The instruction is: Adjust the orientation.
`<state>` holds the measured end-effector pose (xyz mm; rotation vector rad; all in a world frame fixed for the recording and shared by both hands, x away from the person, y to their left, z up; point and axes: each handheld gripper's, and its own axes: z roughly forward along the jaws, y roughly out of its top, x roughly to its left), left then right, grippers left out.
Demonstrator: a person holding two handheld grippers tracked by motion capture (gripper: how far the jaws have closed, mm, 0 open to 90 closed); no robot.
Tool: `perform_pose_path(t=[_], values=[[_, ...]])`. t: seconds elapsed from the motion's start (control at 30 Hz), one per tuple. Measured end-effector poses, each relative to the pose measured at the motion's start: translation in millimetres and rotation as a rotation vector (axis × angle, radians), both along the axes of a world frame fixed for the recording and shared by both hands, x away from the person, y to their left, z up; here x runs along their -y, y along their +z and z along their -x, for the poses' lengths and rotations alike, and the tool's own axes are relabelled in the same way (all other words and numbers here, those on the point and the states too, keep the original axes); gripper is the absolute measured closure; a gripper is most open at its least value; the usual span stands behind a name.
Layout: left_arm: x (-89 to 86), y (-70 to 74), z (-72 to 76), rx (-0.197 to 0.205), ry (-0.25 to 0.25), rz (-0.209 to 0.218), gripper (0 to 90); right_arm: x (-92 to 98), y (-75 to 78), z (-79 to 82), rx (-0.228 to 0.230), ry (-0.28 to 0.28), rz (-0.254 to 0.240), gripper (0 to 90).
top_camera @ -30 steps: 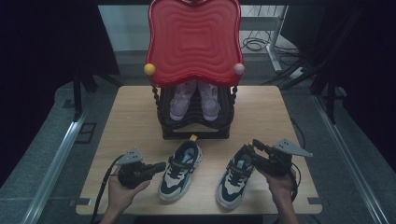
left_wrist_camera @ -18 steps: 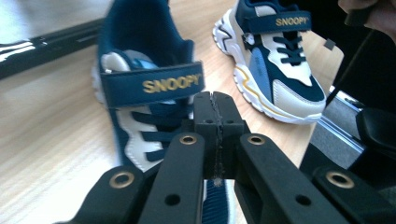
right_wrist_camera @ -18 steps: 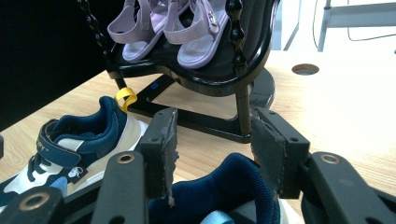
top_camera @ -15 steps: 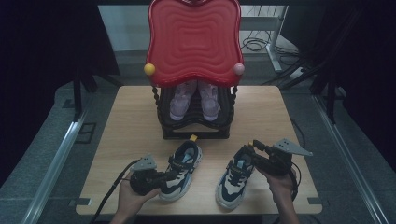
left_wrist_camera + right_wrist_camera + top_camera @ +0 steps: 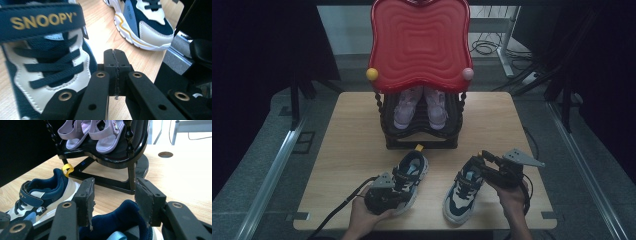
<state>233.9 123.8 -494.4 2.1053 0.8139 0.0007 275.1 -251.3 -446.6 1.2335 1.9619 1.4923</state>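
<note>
High view: the left hand-held gripper (image 5: 384, 192) touches the left sneaker (image 5: 408, 176); the right hand-held gripper (image 5: 484, 165) sits at the right sneaker (image 5: 463, 187).

Left gripper view: its jaws are pressed together, empty, just beside that shoe.

Right gripper view: wide jaws straddle the navy heel collar (image 5: 117, 218) without touching.

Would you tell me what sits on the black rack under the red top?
A pair of lilac sandals rests on the black rack. In the high view the red top covers their heel ends.
</note>
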Motion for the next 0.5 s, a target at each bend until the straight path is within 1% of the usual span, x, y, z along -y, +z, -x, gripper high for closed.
perform_pose_path(t=[0.1,0.2,0.4,0.5], values=[[3.5,-2.8,0.7,-0.003,-0.007,-0.020,90.0,-0.2,-0.1,0.1,-0.002,0.001,0.000,50.7],[6.4,-4.7,1.1,-0.009,-0.012,-0.032,90.0,-0.6,-0.6,-0.1,-0.001,0.002,0.004,50.7],[9.8,-7.9,2.1,-0.008,-0.023,-0.057,90.0,-2.2,-1.5,-0.2,-0.007,0.003,0.005,50.7],[11.4,-9.2,2.6,-0.011,-0.025,-0.062,90.0,-2.8,-1.9,-0.4,-0.005,0.002,0.008,50.6]])
